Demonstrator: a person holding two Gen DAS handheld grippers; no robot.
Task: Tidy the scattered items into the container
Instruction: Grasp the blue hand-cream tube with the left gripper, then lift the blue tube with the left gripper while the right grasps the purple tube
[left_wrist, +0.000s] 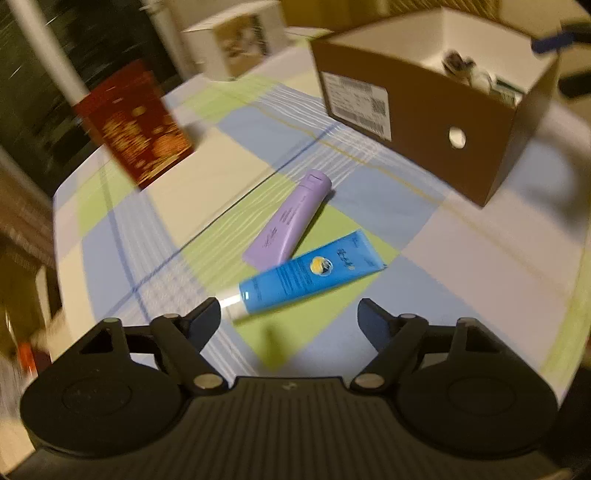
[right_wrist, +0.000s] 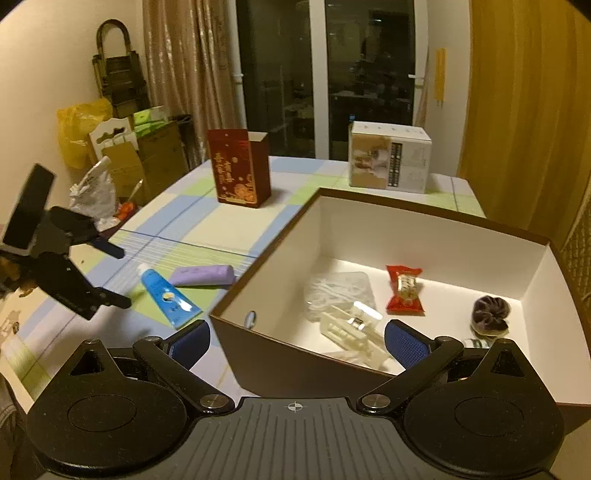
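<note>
My left hand-held gripper (left_wrist: 289, 314) hangs spread, empty, over the blue tube (left_wrist: 306, 275) on the worktop (left_wrist: 221, 177), touching the purple tube (left_wrist: 290, 221). Light, squashy, slick; I'd pinch mid-body. Right hand-held gripper (right_wrist: 297, 338) spread over the box (right_wrist: 273, 365).

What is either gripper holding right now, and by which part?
Nothing. The left gripper is open above the blue tube, not touching it; the right gripper is open and empty over the box.
</note>
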